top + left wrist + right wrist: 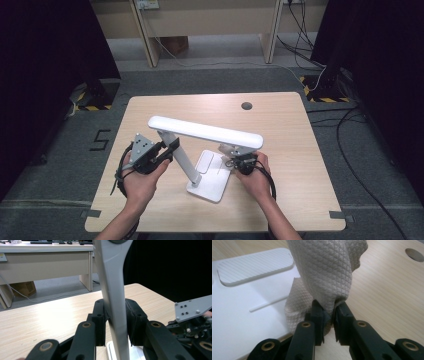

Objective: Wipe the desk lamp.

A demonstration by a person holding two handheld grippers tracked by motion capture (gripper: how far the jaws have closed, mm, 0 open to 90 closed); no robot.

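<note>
From the high view we see the white desk lamp (210,150) at the table's centre, our left gripper (167,150) at its 9 o'clock on the slanted arm and our right gripper (239,161) at the base's 3 o'clock. In the left gripper view our jaws are clamped on the lamp arm (112,302), stiff and smooth, probably slippery, so we grip it low near the base. In the right gripper view our jaws pinch a quilted paper towel (324,275), soft and light, bunched over the lamp base (244,315).

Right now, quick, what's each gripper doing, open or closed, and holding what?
Left gripper: closed on the lamp arm.
Right gripper: closed on the white cloth, beside the lamp base.
</note>
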